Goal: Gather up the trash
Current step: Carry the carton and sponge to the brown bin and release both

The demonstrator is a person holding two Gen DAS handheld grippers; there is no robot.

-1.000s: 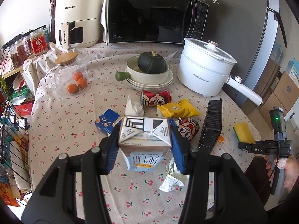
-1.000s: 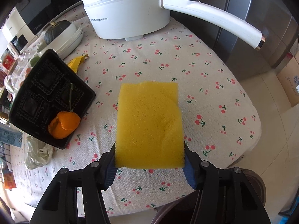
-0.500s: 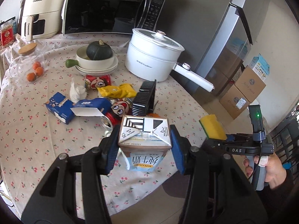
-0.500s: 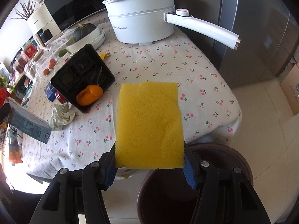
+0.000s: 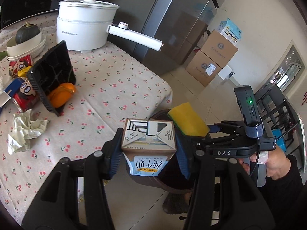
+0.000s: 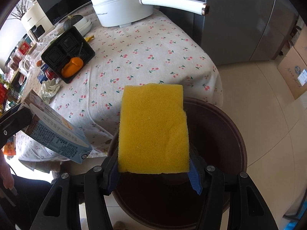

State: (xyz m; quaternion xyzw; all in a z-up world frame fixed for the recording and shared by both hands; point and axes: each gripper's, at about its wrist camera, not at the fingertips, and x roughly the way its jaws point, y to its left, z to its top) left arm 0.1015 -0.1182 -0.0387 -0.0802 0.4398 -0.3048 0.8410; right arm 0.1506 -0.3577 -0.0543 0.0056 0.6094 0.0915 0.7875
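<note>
My left gripper (image 5: pixel 148 149) is shut on a small milk carton (image 5: pixel 148 137), held off the table's edge above the brown trash bin (image 5: pixel 172 180). The carton (image 6: pixel 57 132) also shows at the left of the right wrist view. My right gripper (image 6: pixel 154 164) is shut on a yellow sponge (image 6: pixel 153 128), which hangs over the open bin (image 6: pixel 220 134). In the left wrist view the sponge (image 5: pixel 187 121) sits just right of the carton, with a hand (image 5: pixel 272 159) holding the right gripper's handle. Left on the table are a black tray (image 5: pixel 51 74), an orange peel (image 5: pixel 61 94), a crumpled tissue (image 5: pixel 25 132) and snack cans (image 5: pixel 23 92).
A white electric pot (image 5: pixel 84 28) with a long handle stands at the back of the cherry-print tablecloth (image 5: pixel 119 80). A bowl with a green squash (image 5: pixel 26 36) is at the back left. A grey fridge (image 5: pixel 172 19) and cardboard boxes (image 5: pixel 211 61) stand beyond. Tiled floor surrounds the bin.
Both grippers swung off the table to the bin beside it, each keeping its load. The left gripper turned right with the carton; the sponge went from over the cloth to over the bin.
</note>
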